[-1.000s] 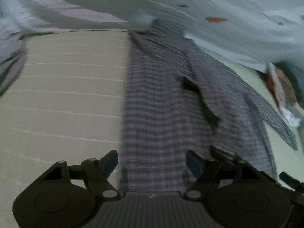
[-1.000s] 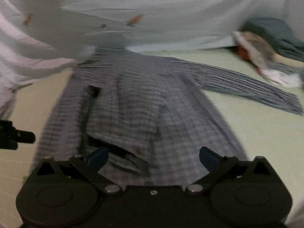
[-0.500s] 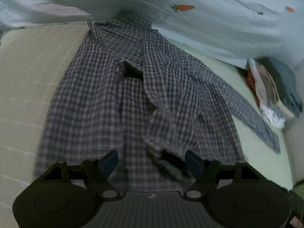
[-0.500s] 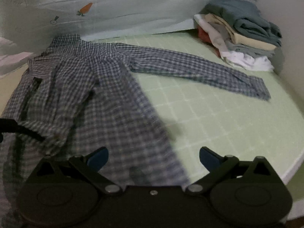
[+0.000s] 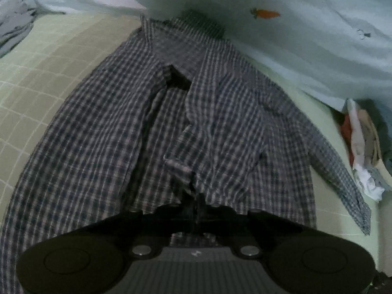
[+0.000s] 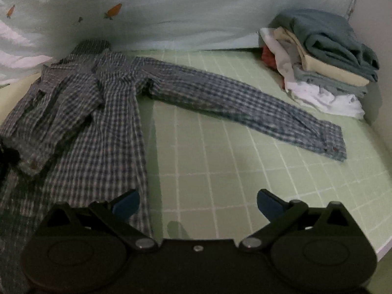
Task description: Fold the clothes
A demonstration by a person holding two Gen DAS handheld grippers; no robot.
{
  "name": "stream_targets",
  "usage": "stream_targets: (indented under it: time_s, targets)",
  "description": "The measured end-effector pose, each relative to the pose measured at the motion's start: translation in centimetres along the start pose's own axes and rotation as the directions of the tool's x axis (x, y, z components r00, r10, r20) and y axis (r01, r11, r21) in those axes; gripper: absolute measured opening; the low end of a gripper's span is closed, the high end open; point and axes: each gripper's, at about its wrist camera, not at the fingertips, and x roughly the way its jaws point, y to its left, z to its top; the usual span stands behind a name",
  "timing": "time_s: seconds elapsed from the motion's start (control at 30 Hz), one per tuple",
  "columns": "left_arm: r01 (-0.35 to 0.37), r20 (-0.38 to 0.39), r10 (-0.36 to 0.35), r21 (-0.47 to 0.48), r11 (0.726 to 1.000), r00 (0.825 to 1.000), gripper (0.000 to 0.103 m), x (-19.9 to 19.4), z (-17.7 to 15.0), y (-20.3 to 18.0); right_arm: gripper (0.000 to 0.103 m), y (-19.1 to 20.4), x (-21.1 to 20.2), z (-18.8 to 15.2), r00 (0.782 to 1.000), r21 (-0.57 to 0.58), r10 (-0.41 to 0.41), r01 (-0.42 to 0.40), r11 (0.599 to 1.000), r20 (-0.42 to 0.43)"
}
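A pale green bedsheet [image 6: 220, 161] with a white grid pattern fills both views, with a light blue quilt [image 6: 186, 12] printed with small carrots bunched along its far edge. A blue and white checked shirt [image 5: 171, 127] lies spread on the sheet, collar toward the quilt. The right wrist view shows what the left one only clips: one long sleeve [image 6: 245, 103] stretched flat across the sheet, its cuff ending near a stack of folded clothes [image 6: 325, 58] (grey-blue, cream, white and red layers). The left wrist view looks straight up the shirt's front, where the other sleeve is folded in over the body. The left gripper [image 5: 196, 208] sits low over the shirt's lower half, its fingers drawn together and apparently pinching a bunched fold of checked cloth, though that spot is dark. The right gripper [image 6: 197, 203] hovers at the shirt's side edge, blue fingertips [image 6: 126, 204] spread wide, holding nothing.
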Motion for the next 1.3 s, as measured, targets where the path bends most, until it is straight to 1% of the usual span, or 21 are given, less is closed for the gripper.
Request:
stream_targets:
  time_s: [0.1, 0.2, 0.3, 0.47, 0.6, 0.67, 0.77, 0.87, 0.93, 1.0, 1.1, 1.13, 1.17, 1.2, 1.23, 1.27, 1.3]
  targets:
    - [0.006, 0.037, -0.006, -0.002, 1.0, 0.999, 0.001, -1.5, -0.4, -0.2, 0.103, -0.3, 0.4, -0.3, 1.0, 0.012, 0.003, -0.003, 1.0, -0.014]
    - [0.015, 0.07, -0.015, -0.003, 1.0, 0.997, 0.001, -3.4, -1.0, 0.3, 0.103, 0.0, 0.3, -0.3, 1.0, 0.02, 0.014, -0.014, 1.0, -0.007]
    - [0.014, 0.085, -0.014, -0.002, 1.0, 0.996, 0.001, -5.7, -1.8, 1.4, 0.103, 0.9, 0.3, -0.4, 0.999, 0.009, 0.036, -0.036, 0.999, -0.005]
    - [-0.003, 0.093, 0.007, -0.052, 0.999, 0.996, 0.001, -8.2, -2.8, 4.7, 0.103, 2.7, 0.0, -0.5, 1.0, 0.007, 0.03, -0.03, 1.0, -0.004]
    - [-0.054, 0.037, 0.057, -0.077, 0.996, 0.998, 0.001, -8.1, -3.7, 7.9, 0.103, 4.3, -0.2, -0.9, 1.0, 0.01, 0.011, -0.01, 1.0, -0.018]
    - [-0.062, -0.005, 0.062, -0.101, 0.993, 0.998, 0.002, -7.6, -3.9, 9.6, 0.103, 4.8, 0.0, -1.0, 0.999, 0.021, -0.003, 0.004, 1.0, -0.04]
    - [-0.068, -0.063, 0.062, -0.1, 0.993, 0.996, 0.002, -6.5, -4.2, 11.6, 0.103, 6.0, 0.0, -1.2, 0.997, 0.035, -0.035, 0.037, 0.999, -0.061]
    - [-0.057, -0.119, 0.048, -0.075, 0.996, 0.992, 0.002, -5.3, -4.2, 12.7, 0.103, 7.2, -0.1, -1.3, 0.995, 0.047, -0.071, 0.075, 0.996, -0.073]
    - [-0.046, -0.166, 0.034, -0.067, 0.997, 0.986, 0.002, -4.5, -4.1, 13.6, 0.103, 8.0, -0.3, -1.3, 0.992, 0.055, -0.095, 0.1, 0.993, -0.077]
    - [-0.016, -0.184, 0.006, -0.05, 0.999, 0.983, 0.003, -4.0, -3.8, 14.2, 0.103, 8.7, -0.4, -1.1, 0.99, 0.065, -0.114, 0.119, 0.991, -0.082]
    - [0.033, -0.215, -0.029, 0.015, 0.999, 0.976, 0.004, -3.5, -3.0, 14.4, 0.103, 9.7, -0.7, -0.7, 0.985, 0.082, -0.148, 0.155, 0.985, -0.083]
    - [0.045, -0.227, -0.036, 0.034, 0.998, 0.973, 0.007, -3.3, -2.8, 14.4, 0.103, 10.0, -0.8, -0.6, 0.983, 0.087, -0.162, 0.169, 0.982, -0.08]
    - [0.057, -0.235, -0.045, 0.046, 0.997, 0.971, 0.017, -3.2, -2.5, 14.5, 0.103, 10.3, -0.9, -0.4, 0.982, 0.094, -0.174, 0.181, 0.979, -0.079]
    - [0.062, -0.235, -0.047, 0.057, 0.996, 0.971, 0.032, -3.2, -2.3, 14.5, 0.103, 10.4, -0.9, -0.3, 0.98, 0.103, -0.181, 0.189, 0.977, -0.08]
    - [0.066, -0.233, -0.048, 0.068, 0.996, 0.971, 0.042, -3.3, -2.0, 14.6, 0.103, 10.6, -0.9, -0.2, 0.979, 0.114, -0.189, 0.197, 0.974, -0.08]
    - [0.069, -0.23, -0.049, 0.079, 0.995, 0.972, 0.062, -3.3, -1.8, 14.6, 0.103, 10.7, -0.9, -0.1, 0.977, 0.123, -0.197, 0.206, 0.971, -0.079]
    - [0.067, -0.22, -0.045, 0.091, 0.994, 0.975, 0.073, -3.4, -1.5, 14.6, 0.103, 10.8, -0.9, 0.0, 0.976, 0.133, -0.205, 0.214, 0.968, -0.078]
